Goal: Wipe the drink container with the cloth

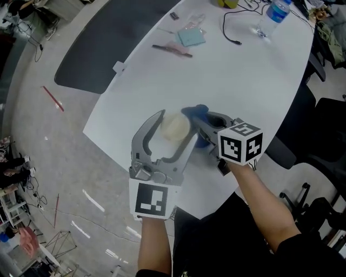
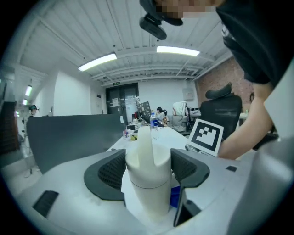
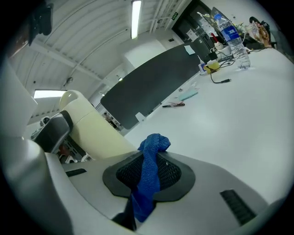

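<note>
cream plastic drink container (image 1: 174, 127) sat pinched between the left gripper's (image 2: 148, 170) jaws over the white desk (image 1: 243, 76), while the right gripper's (image 3: 148, 173) jaws clamped a blue cloth (image 3: 151, 147) just beside it, wiping seemingly hardly begun.

We see a white table (image 1: 259, 81), water bottle (image 1: 273, 16) upright at its far end, black cable (image 1: 232, 30) beside it, teal pad (image 1: 191, 37), pen (image 1: 172, 50) nearby, black chair (image 1: 324, 124).

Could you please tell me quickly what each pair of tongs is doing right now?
Left tongs: closed on the container.
Right tongs: closed on the cloth.
</note>
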Available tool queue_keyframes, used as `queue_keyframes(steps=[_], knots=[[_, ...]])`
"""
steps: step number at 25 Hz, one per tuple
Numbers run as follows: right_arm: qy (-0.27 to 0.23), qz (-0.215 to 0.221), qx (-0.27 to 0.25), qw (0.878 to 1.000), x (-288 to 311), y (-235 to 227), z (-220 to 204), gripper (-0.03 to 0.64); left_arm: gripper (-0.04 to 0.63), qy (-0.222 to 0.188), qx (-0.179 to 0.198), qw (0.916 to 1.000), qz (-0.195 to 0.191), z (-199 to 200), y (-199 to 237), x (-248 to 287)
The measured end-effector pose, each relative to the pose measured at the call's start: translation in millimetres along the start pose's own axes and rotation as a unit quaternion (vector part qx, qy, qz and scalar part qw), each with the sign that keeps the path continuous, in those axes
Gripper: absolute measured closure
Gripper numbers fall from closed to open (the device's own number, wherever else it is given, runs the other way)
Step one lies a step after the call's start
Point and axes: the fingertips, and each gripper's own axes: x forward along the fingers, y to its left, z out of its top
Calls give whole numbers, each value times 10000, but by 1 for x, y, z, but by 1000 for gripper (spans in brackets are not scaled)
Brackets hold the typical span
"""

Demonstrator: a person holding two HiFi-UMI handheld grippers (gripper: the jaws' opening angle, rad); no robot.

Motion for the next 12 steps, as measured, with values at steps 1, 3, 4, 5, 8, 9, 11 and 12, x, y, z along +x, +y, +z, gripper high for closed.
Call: queue_keyframes(steps=[1,3,4,5,8,9,11,12], knots=[[-12,6,3,10000,0,0,0,560,313,55,9,9995,297,0,2,-1],[-24,18,3,10000,0,1,0,560,307,-54,-284,9945,1004,5,7,-6],[-31,21,14,10000,0,1,0,560,305,-143,-506,9891,1373,8,10,-7],[-41,21,31,10000,-1,0,0,560,304,-179,-690,9829,1695,10,11,-8],[-70,36,66,9999,0,0,1,560,304,64,-925,9697,2258,5,11,-5],[-73,47,69,9999,0,1,1,560,304,140,-977,9669,2354,3,11,-3],[-73,64,83,9999,1,1,1,560,305,145,-1094,9639,2422,1,14,-3],[-75,68,91,9999,1,1,1,560,307,121,-1128,9648,2374,2,15,-2]])
